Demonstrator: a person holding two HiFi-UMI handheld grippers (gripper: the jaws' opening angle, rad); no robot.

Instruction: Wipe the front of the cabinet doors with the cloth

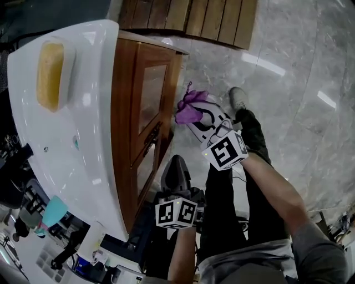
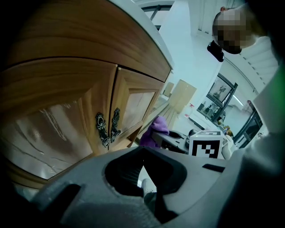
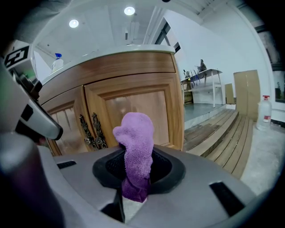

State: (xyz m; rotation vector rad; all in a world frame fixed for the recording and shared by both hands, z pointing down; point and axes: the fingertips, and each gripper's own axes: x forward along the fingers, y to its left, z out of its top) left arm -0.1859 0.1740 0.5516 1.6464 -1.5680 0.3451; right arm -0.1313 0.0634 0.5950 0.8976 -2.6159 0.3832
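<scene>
While around cloth [image 3: 136,147], right gripper [image 1: 206,121] forward.

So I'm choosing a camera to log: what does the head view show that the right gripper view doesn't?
Only the head view: the sponge on the counter and the person's shoe. Only the right gripper view: the ceiling lights and a far table. Both: the cloth, the cabinet doors, their handles and the wooden steps.
</scene>
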